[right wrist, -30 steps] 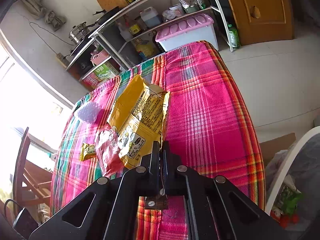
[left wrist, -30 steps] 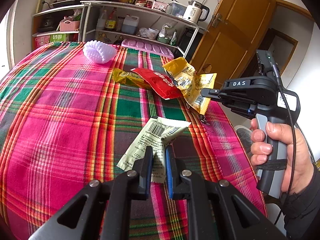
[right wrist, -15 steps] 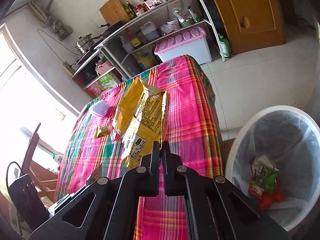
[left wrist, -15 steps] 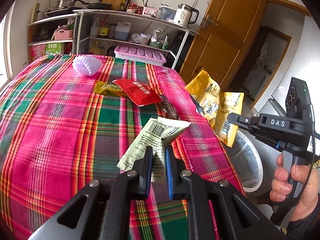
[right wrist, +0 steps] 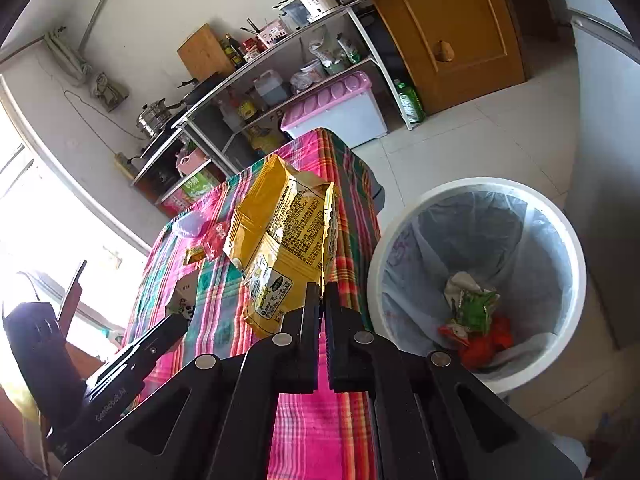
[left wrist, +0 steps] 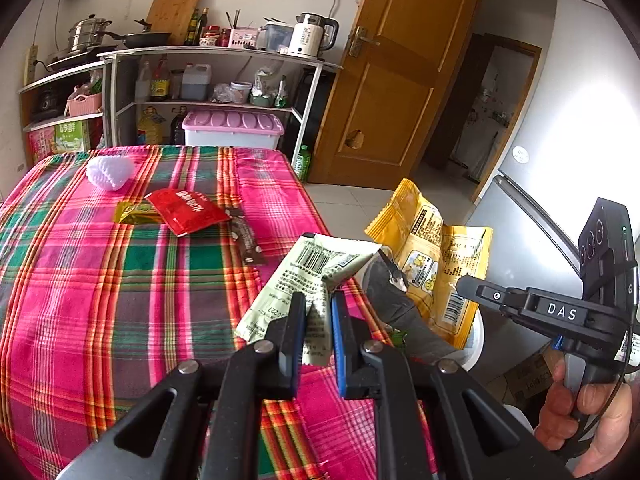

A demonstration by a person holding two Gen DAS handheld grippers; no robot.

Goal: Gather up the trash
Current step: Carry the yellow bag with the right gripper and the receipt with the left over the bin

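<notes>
A light, crinkly yellow wrapper [right wrist: 288,236] is pinched at its edge by the right gripper [right wrist: 322,300] beside the bin [right wrist: 576,264], while a limp green wrapper [left wrist: 308,276] is clamped in the left gripper [left wrist: 318,312].

Kettle [left wrist: 310,36] on a shelf rack [left wrist: 216,54], wooden door [left wrist: 394,80] beside it

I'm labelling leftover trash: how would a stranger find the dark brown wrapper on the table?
Start at the table with the pink plaid cloth. On it lies a red packet; the dark brown wrapper lies just right of it, nearer the table's edge. It is the only narrow dark strip; its neighbours are bright red and gold.
</notes>
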